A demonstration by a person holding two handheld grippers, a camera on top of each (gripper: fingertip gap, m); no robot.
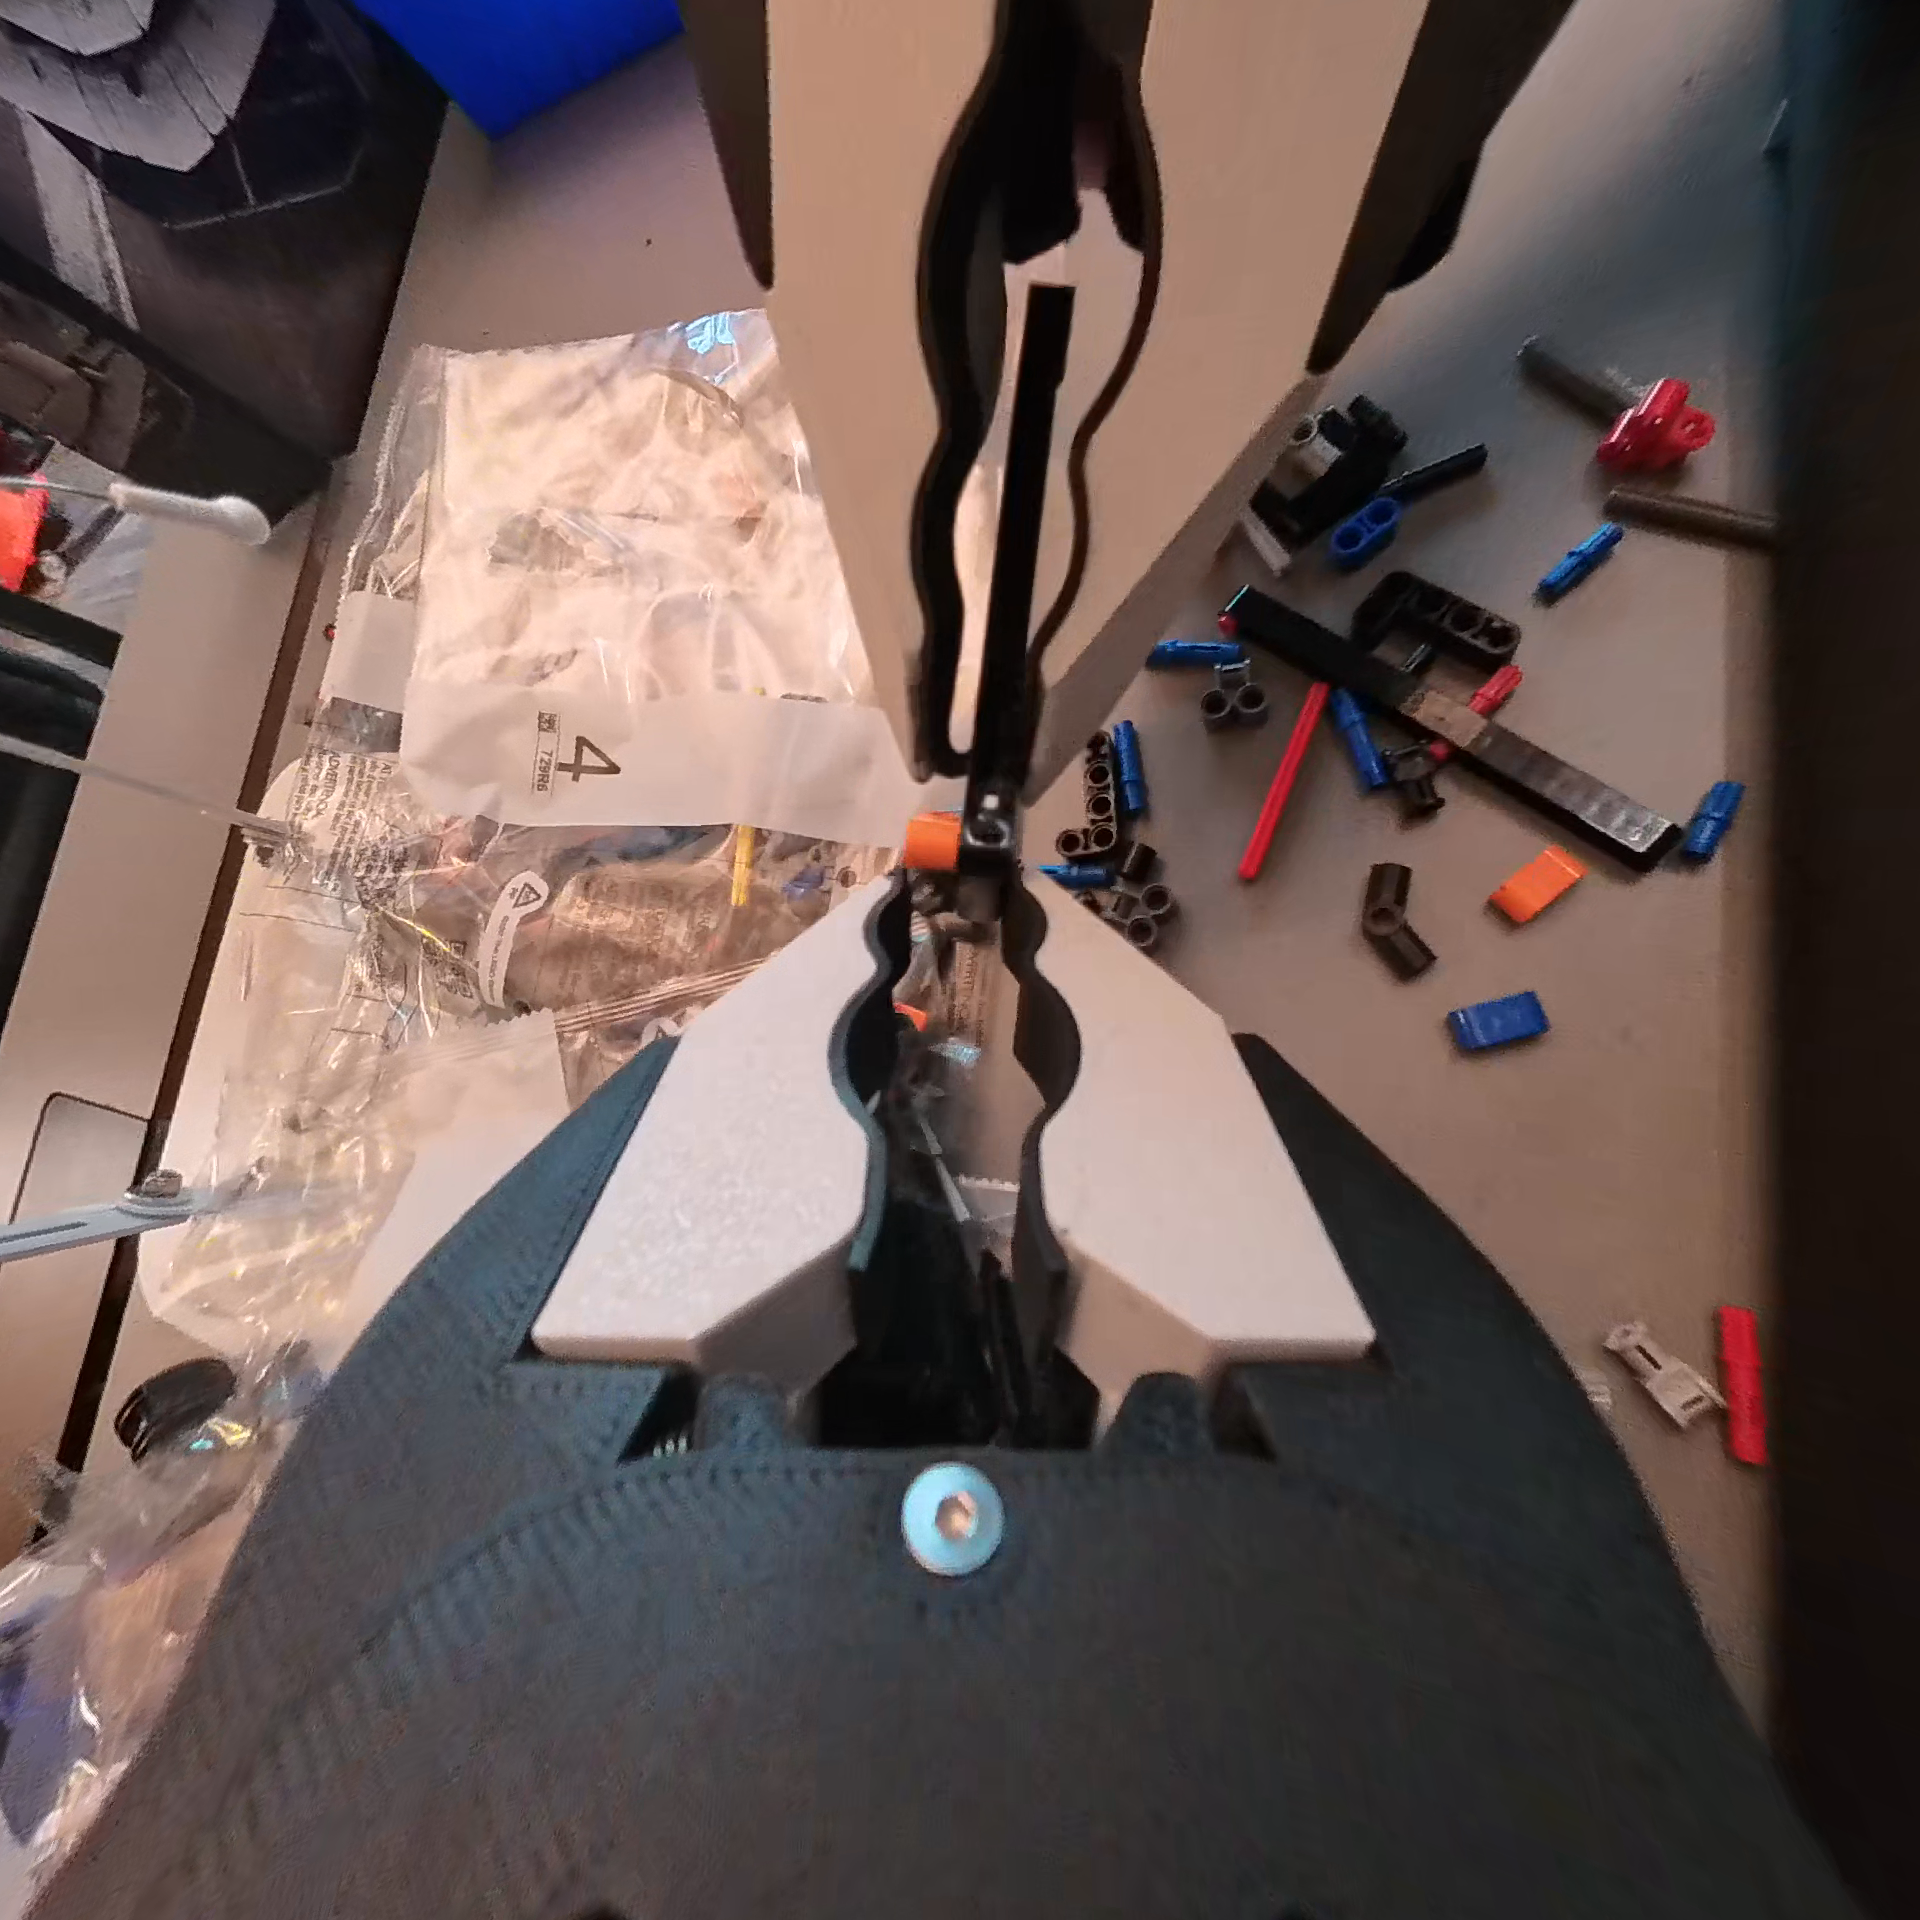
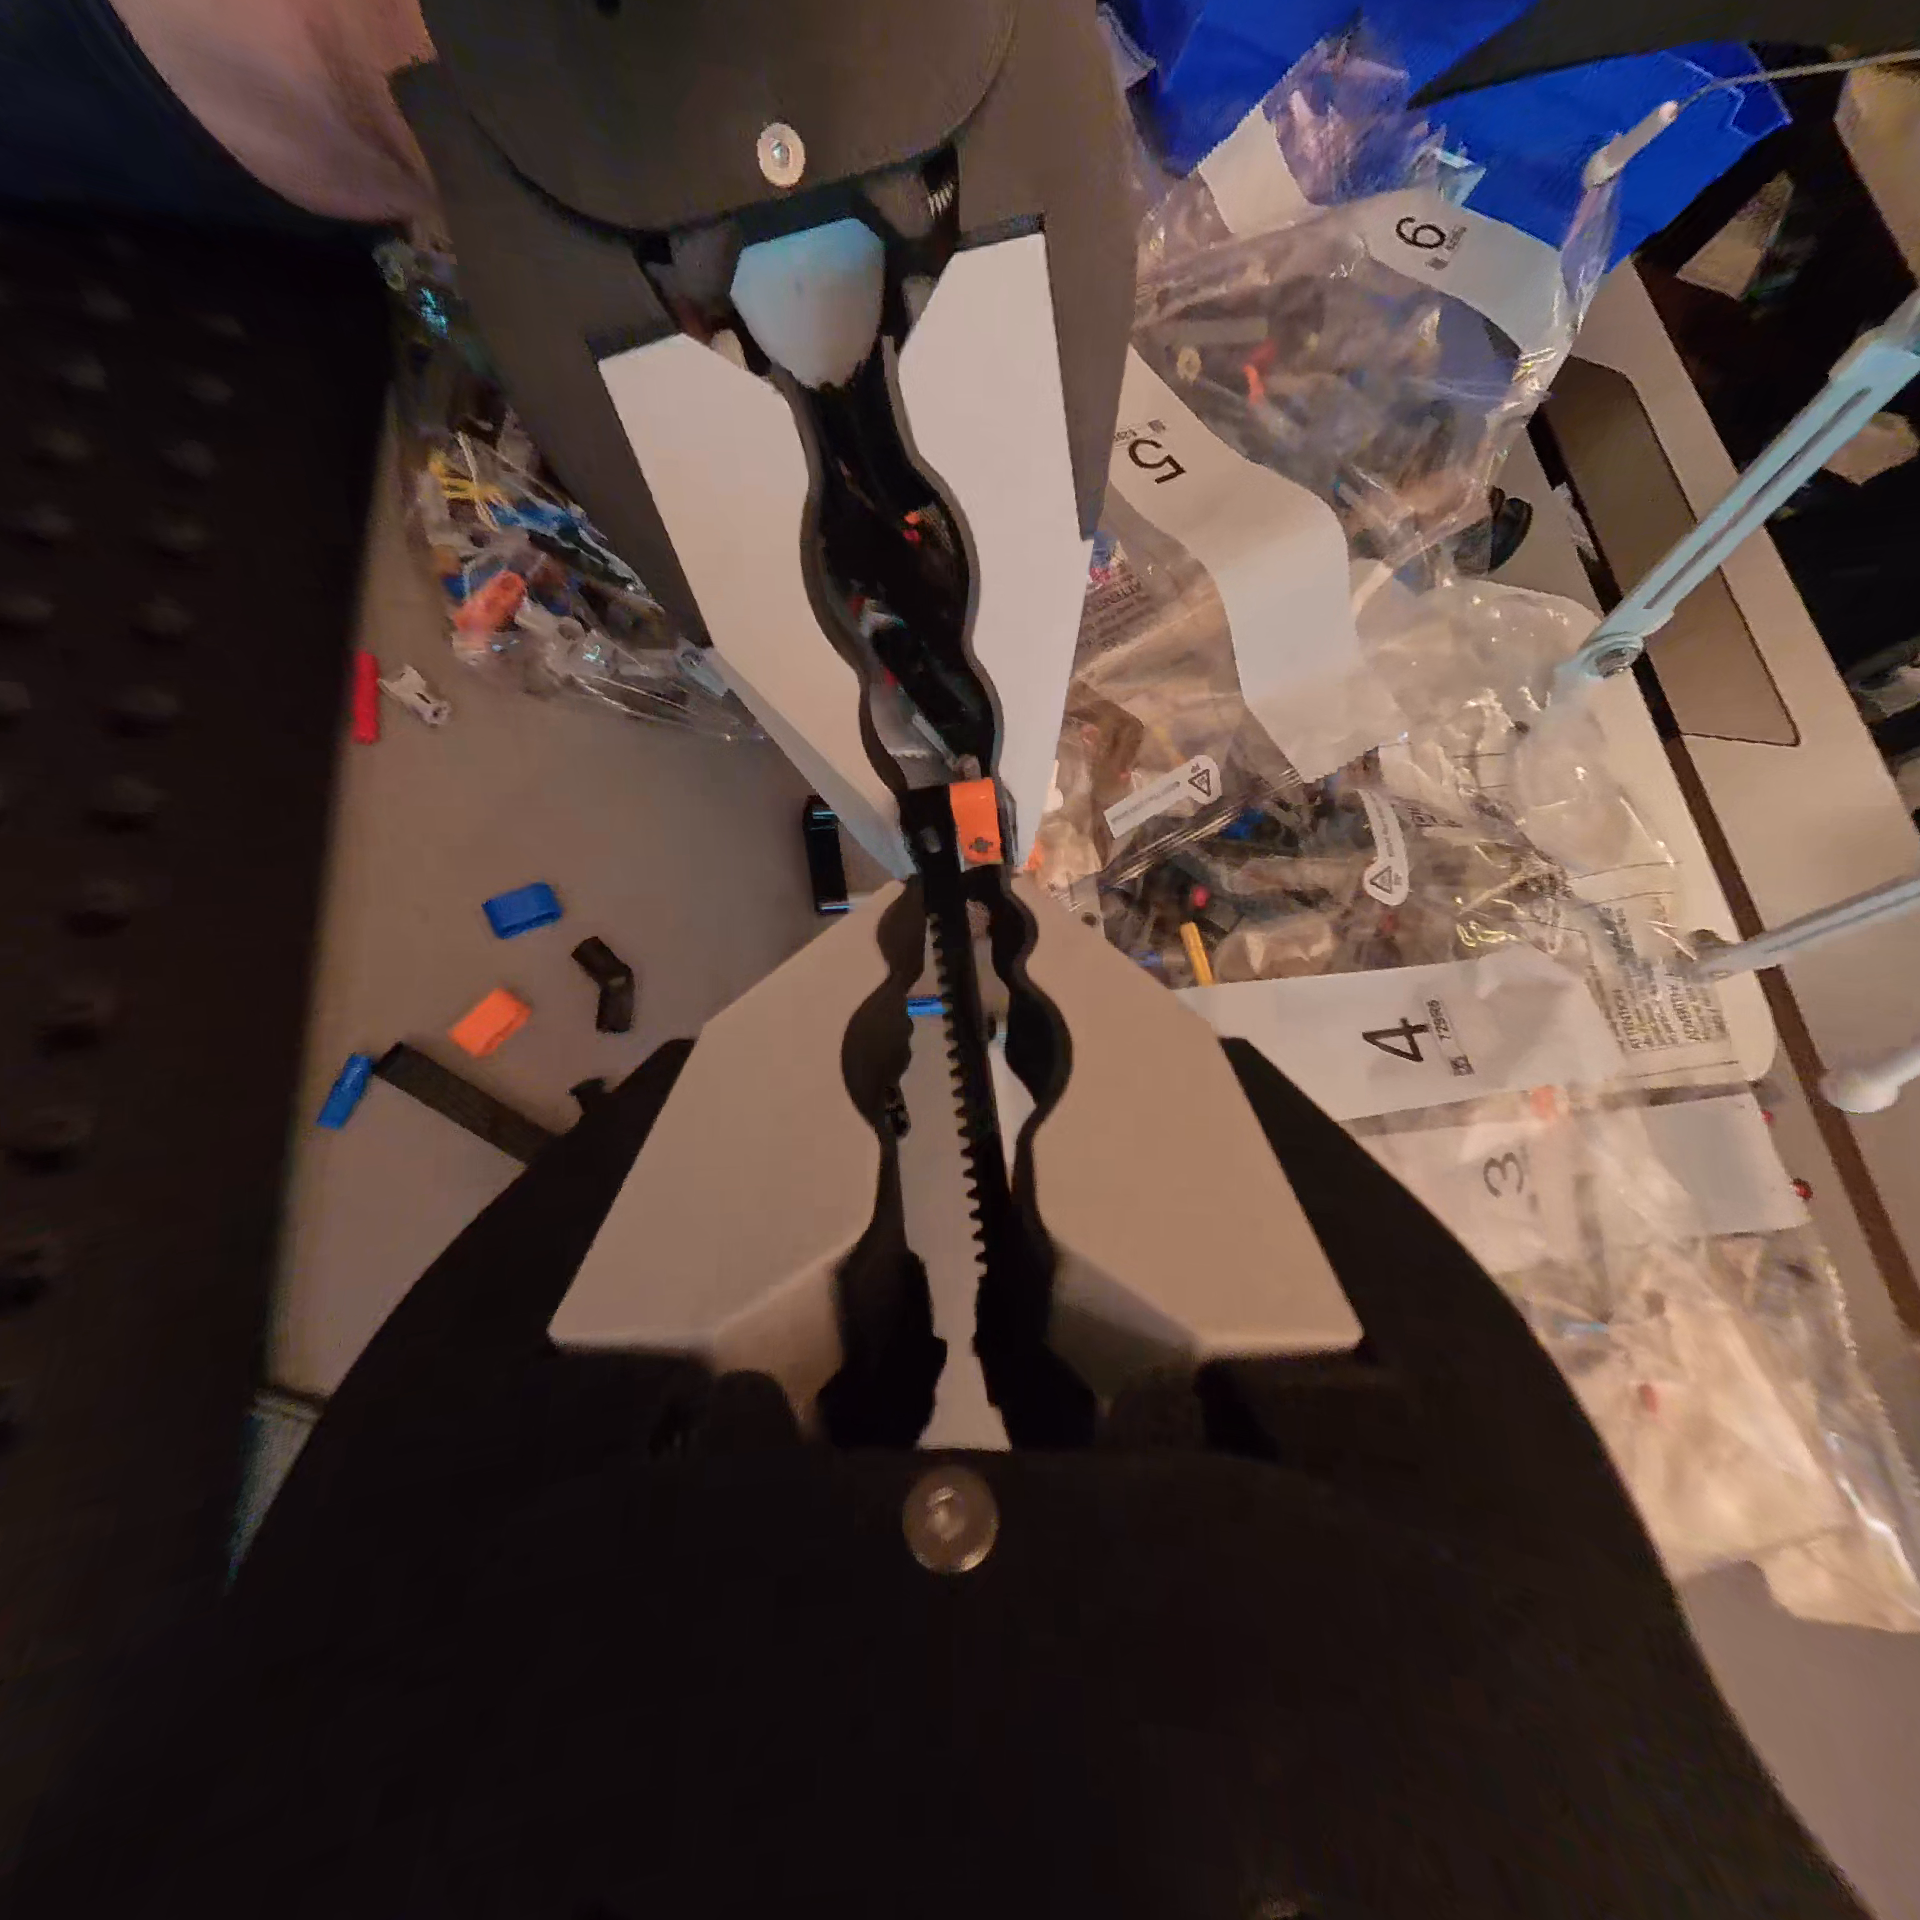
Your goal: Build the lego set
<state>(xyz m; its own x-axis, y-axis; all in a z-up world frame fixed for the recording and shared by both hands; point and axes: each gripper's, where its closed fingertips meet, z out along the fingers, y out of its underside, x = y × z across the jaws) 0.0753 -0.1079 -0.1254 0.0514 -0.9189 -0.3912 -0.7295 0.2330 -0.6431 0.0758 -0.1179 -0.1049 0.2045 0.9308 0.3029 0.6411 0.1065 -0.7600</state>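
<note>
Landmark = the black toothed bar point(image 2: 961, 1049), held off the table point(image 1: 1621, 1091) between the two grippers, which meet tip to tip. Left of the bar in the left wrist view: a heap of clear plastic bags point(image 1: 582, 582) with white numbered strips, parts inside, spread over the table's left side. Left gripper point(image 1: 961, 904): fingers narrow, tips pinching the near end of the bar, where an orange bushing point(image 1: 932, 840) sticks out sideways to the left of the bar. Right gripper point(image 1: 977, 764) comes in from the far side, fingers closed on the bar along its length; the bar runs up the gap between its wavy black pads. Right of the bar, loose on the table: short blue pins point(image 1: 1579, 548), a red axle point(image 1: 1284, 781), a long black beam point(image 1: 1455, 727), a black frame piece point(image 1: 1439, 615), an orange tile point(image 1: 1538, 883), a blue tile point(image 1: 1498, 1023), a red connector point(image 1: 1654, 424) farther back, and a red stick point(image 1: 1741, 1397) with a small grey piece point(image 1: 1660, 1374) nearer the camera. Right wrist view, same grip seen from the other end: the teeth face left, the bar lies in the slot of the right gripper point(image 2: 961, 914), and the left gripper point(image 2: 961, 831) clamps the far end at the orange bushing point(image 2: 975, 821). The bags point(image 2: 1351, 831) sit to the right of the bar there, the orange tile point(image 2: 490, 1020) and blue tile point(image 2: 523, 907) to its left.
</note>
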